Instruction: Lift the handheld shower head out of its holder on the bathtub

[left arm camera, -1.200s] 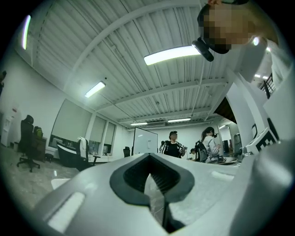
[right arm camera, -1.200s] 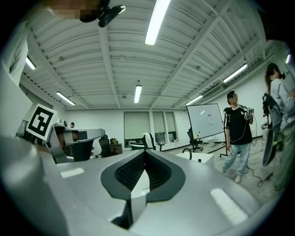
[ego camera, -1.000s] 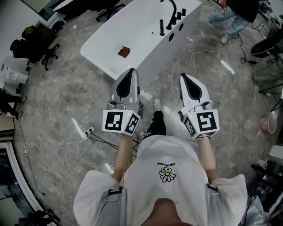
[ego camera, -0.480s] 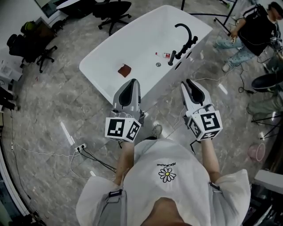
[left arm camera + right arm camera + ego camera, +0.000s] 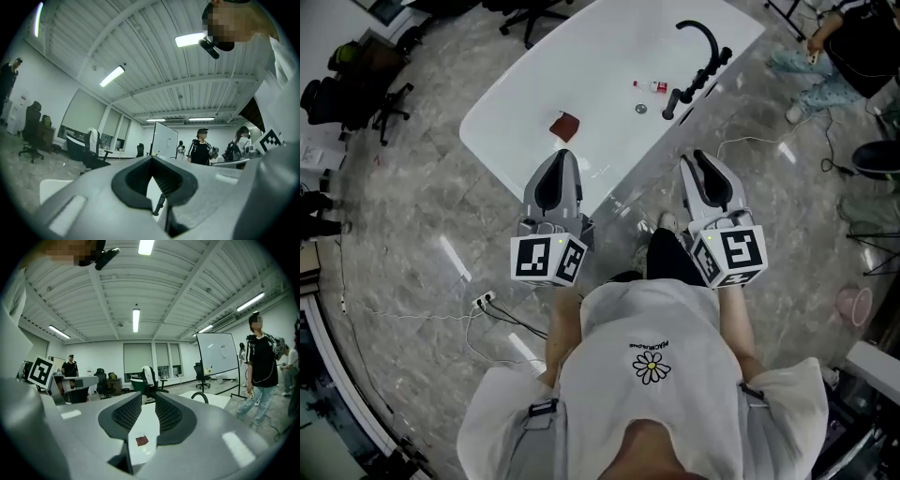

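The white bathtub (image 5: 516,103) lies ahead in the head view. On its far right rim the black handheld shower head (image 5: 671,103) stands upright in its holder, beside black knobs (image 5: 705,75) and a curved black spout (image 5: 701,36). My left gripper (image 5: 562,155) reaches the tub's near rim, tips touching, nothing held. My right gripper (image 5: 690,159) hovers just off the rim, well short of the shower head, its jaws a narrow gap apart and empty. The left gripper view (image 5: 153,159) shows a thin black fitting (image 5: 160,205) between the jaws. The right gripper view (image 5: 148,397) shows the spout (image 5: 200,396).
A red-brown patch (image 5: 565,125), a small bottle (image 5: 652,86) and the drain (image 5: 640,109) lie in the tub. A power strip with cables (image 5: 483,300) lies on the floor at left. Office chairs (image 5: 384,94) stand far left; a person (image 5: 853,47) stands at upper right.
The tub has drawn nearer and shifted in the head view as I stepped up to it. Both grippers now reach its near rim, held side by side as before.
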A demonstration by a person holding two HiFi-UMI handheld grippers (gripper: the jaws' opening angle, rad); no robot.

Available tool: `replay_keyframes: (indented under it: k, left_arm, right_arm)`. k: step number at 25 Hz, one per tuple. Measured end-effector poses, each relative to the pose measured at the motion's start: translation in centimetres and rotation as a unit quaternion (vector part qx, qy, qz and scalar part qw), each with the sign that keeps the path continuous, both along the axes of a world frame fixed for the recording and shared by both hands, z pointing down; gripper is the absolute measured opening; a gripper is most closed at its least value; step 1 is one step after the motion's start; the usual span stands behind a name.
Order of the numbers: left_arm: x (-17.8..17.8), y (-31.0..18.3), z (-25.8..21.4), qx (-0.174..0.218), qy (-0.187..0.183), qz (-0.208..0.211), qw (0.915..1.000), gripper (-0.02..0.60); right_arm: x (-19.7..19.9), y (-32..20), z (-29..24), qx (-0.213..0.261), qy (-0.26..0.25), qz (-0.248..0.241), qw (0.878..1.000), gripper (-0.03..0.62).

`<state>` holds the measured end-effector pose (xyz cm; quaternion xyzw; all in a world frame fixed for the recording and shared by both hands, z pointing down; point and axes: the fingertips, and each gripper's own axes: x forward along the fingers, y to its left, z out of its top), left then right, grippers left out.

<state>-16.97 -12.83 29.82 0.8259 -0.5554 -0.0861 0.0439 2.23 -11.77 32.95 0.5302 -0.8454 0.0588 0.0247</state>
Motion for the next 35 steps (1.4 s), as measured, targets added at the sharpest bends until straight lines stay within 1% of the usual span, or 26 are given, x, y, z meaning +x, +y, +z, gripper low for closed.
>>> replay_keyframes:
  k: [2,6,10,13,17,19,21,23,26,27,29,32,35]
  left_arm:
    - [1.1,-1.6,0.1,-0.007,-0.004,0.002,1.0,0.0]
    - [2.9,-4.2,0.7,-0.014,-0.01,0.01,0.9998,0.0]
    - [4.7,-8.9,1.0,-0.022,-0.013,0.005,0.9997,0.0]
    - [7.2,-12.1,0.7,-0.019,-0.029,0.015,0.9993,0.0]
    - [10.6,-16.8,-0.5,-0.009,-0.053,0.029,0.9981,0.0]
    - [12.3,-18.5,-0.6,-0.009,-0.053,0.034,0.998,0.0]
    - [14.2,-19.2,-0.4,-0.012,-0.045,0.039,0.9981,0.0]
    - [15.7,-19.6,0.6,-0.02,-0.044,0.051,0.9975,0.0]
    - [16.3,-20.5,3.0,-0.044,-0.047,0.062,0.996,0.0]
    - [16.2,-20.9,3.7,-0.054,-0.043,0.061,0.9957,0.0]
    - [16.4,-21.7,4.4,-0.069,-0.035,0.061,0.9951,0.0]
    - [17.0,-22.7,5.4,-0.075,-0.036,0.076,0.9937,0.0]
    - [16.9,-23.9,8.2,-0.092,-0.03,0.081,0.992,0.0]
  right_arm:
    - [0.9,-1.9,0.9,-0.014,-0.005,-0.002,1.0,0.103]
    - [2.1,-5.2,2.5,-0.035,0.003,-0.014,0.999,0.114]
    - [3.4,-9.7,3.3,-0.049,0.011,-0.027,0.998,0.132]
    - [4.8,-12.3,3.6,-0.051,0.013,-0.038,0.998,0.136]
    - [6.3,-16.1,3.3,-0.041,0.011,-0.055,0.998,0.151]
    - [7.1,-17.6,4.0,-0.044,0.015,-0.061,0.997,0.161]
    - [8.3,-18.8,5.3,-0.058,0.013,-0.064,0.996,0.164]
    - [9.2,-19.9,7.1,-0.08,0.005,-0.063,0.995,0.173]
    - [9.4,-21.2,10.2,-0.113,-0.001,-0.062,0.992,0.181]
    - [9.3,-21.7,11.7,-0.126,0.006,-0.066,0.99,0.186]
    - [9.2,-22.4,14.6,-0.15,0.038,-0.075,0.985,0.207]
    - [9.2,-24.0,18.5,-0.165,0.086,-0.081,0.979,0.199]
    - [8.4,-25.6,22.4,-0.183,0.119,-0.094,0.971,0.206]
